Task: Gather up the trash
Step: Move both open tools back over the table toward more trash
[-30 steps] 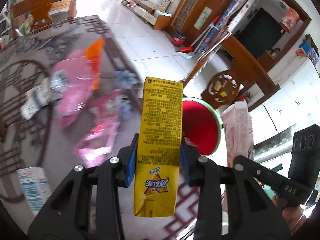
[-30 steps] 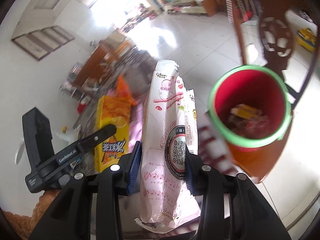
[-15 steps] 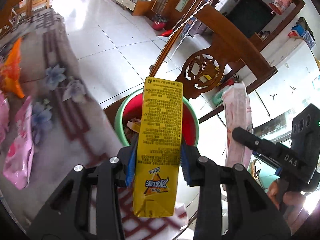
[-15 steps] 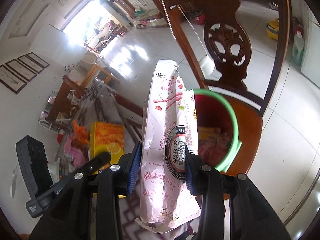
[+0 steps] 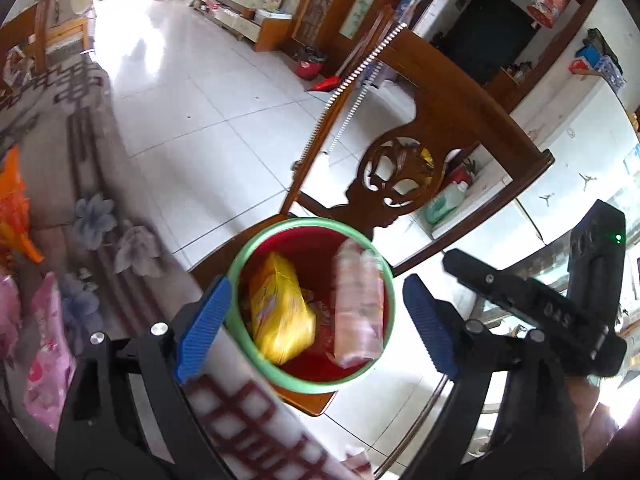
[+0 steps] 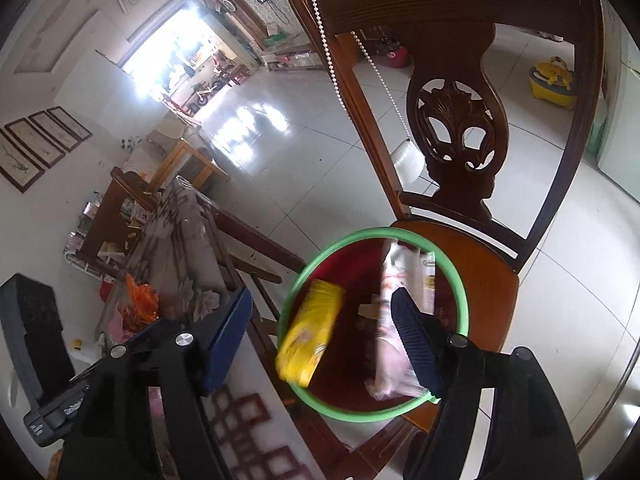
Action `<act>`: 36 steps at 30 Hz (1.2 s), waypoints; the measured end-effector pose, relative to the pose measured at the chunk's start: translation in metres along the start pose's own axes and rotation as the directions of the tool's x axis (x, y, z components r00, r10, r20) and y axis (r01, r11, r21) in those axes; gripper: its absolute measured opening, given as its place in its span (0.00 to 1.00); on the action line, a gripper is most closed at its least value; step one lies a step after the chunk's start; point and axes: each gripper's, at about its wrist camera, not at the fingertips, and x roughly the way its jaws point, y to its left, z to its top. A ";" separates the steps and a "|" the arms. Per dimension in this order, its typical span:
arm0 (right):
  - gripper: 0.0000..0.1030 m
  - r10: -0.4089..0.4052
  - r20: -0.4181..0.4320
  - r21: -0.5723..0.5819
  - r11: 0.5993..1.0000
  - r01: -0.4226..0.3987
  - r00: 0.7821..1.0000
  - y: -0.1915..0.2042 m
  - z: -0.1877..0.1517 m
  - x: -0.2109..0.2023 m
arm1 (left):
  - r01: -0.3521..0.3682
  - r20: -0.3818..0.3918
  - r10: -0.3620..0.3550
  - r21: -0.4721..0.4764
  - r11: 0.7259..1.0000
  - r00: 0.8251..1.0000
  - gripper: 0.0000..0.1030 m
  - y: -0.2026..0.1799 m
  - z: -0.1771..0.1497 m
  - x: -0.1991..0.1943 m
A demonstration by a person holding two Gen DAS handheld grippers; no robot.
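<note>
A red bin with a green rim (image 5: 240, 264) (image 6: 296, 280) stands on a wooden chair seat (image 6: 488, 264). A yellow snack packet (image 5: 280, 312) (image 6: 310, 332) and a pink-and-white wrapper (image 5: 358, 308) (image 6: 390, 364) are dropping into it, both blurred. My left gripper (image 5: 316, 328) hangs over the bin with its jaws opening and nothing pressed between the blue pads. My right gripper (image 6: 320, 340) is likewise above the bin, jaws opening, the pads off both wrappers. The right gripper's body (image 5: 540, 312) shows at the right of the left wrist view.
The table edge with a patterned cloth (image 5: 80, 184) lies left of the bin. On it remain pink wrappers (image 5: 48, 360) and an orange wrapper (image 5: 12, 200) (image 6: 142, 300). The carved chair back (image 6: 456, 120) rises behind the bin, with white tiled floor (image 5: 192, 92) beyond.
Both grippers came over the bin from the table, then their jaws spread. The yellow packet left my left gripper and the pink-and-white wrapper left my right one; both now fall into the bin.
</note>
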 end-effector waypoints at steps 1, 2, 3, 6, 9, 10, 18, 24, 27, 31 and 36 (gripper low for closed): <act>0.68 -0.002 0.000 -0.001 1.000 0.002 1.000 0.000 0.000 -0.001 | -0.010 0.006 0.010 -0.008 1.000 1.000 0.82 0.004 -0.002 -0.006; 0.68 0.001 0.003 -0.006 1.000 -0.001 1.000 0.002 -0.002 -0.004 | -0.023 0.013 0.023 -0.018 1.000 1.000 0.82 0.010 -0.006 -0.012; 0.68 0.002 0.003 -0.013 1.000 -0.002 1.000 0.004 -0.002 -0.006 | -0.047 0.023 0.048 -0.034 0.998 0.999 0.82 0.020 -0.012 -0.024; 0.68 -0.014 -0.006 -0.066 0.998 0.014 1.000 0.017 -0.011 -0.013 | -0.117 0.038 0.120 -0.074 0.990 0.992 0.82 0.044 -0.023 -0.051; 0.68 -0.032 -0.025 -0.135 0.990 0.028 0.999 0.035 -0.025 -0.018 | -0.216 0.047 0.223 -0.127 0.968 0.974 0.82 0.077 -0.043 -0.081; 0.68 -0.035 -0.029 -0.153 0.988 0.030 0.999 0.039 -0.029 -0.018 | -0.243 0.045 0.252 -0.150 0.958 0.967 0.82 0.088 -0.050 -0.090; 0.68 -0.039 -0.119 -0.224 0.974 0.011 0.992 0.070 -0.075 0.006 | -0.406 -0.020 0.436 -0.402 0.820 0.900 0.82 0.188 -0.139 -0.156; 0.68 -0.048 -0.181 -0.250 0.968 0.001 0.982 0.094 -0.098 0.029 | -0.442 -0.056 0.487 -0.519 0.732 0.872 0.82 0.231 -0.186 -0.188; 0.68 -0.033 -0.178 -0.256 0.967 -0.014 0.983 0.114 -0.105 0.027 | -0.443 -0.046 0.498 -0.532 0.722 0.866 0.82 0.239 -0.190 -0.199; 0.68 -0.014 -0.168 -0.276 0.961 -0.033 0.986 0.145 -0.112 0.027 | -0.434 -0.015 0.512 -0.551 0.713 0.859 0.82 0.250 -0.189 -0.221; 0.68 0.007 -0.170 -0.305 0.950 -0.060 0.985 0.188 -0.125 0.029 | -0.412 -0.010 0.480 -0.530 0.741 0.877 0.82 0.272 -0.187 -0.230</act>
